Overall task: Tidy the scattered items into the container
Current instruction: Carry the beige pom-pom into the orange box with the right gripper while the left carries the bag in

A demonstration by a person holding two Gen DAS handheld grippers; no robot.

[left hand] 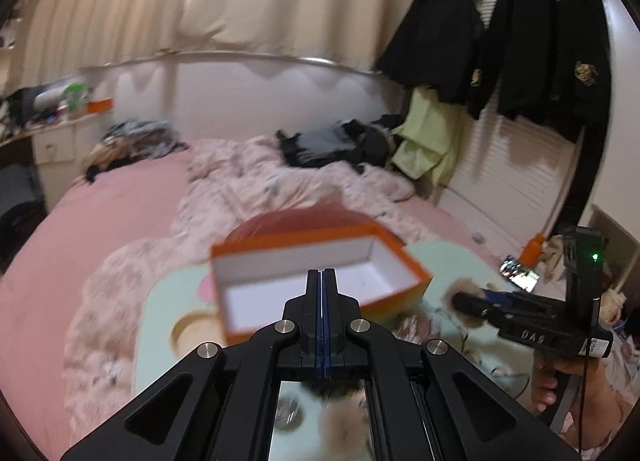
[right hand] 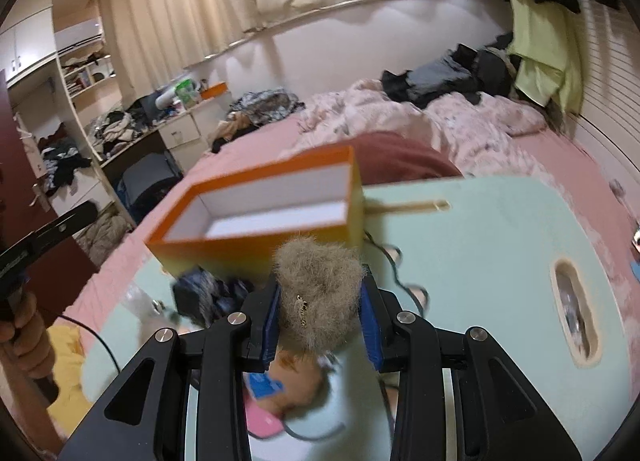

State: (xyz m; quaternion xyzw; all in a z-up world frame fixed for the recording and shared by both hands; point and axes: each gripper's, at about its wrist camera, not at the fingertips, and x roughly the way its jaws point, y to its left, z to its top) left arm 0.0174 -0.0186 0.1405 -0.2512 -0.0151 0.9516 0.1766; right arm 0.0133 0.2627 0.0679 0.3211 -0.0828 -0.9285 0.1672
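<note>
**Currently: furry item held, box open to receive it**

Landmark: orange box point(right hand: 256, 217), white inside, apparently empty, standing on a pale green tray-table point(right hand: 500, 245) set on a pink bed point(left hand: 80, 221).

- Right gripper point(right hand: 320, 309): jaws partly closed on a grey-beige furry accessory point(right hand: 316, 293), just in front of the box's near wall; likely lifted for dropping inside.
- Left gripper point(left hand: 323, 293): fingers pressed fully together, nothing between them, hovering before the box's near edge.
- Dark blue cloth item point(right hand: 208, 293): beside the box's near left corner, not yet tidied.
- Cable point(right hand: 396, 277): trailing right of the box.
</note>
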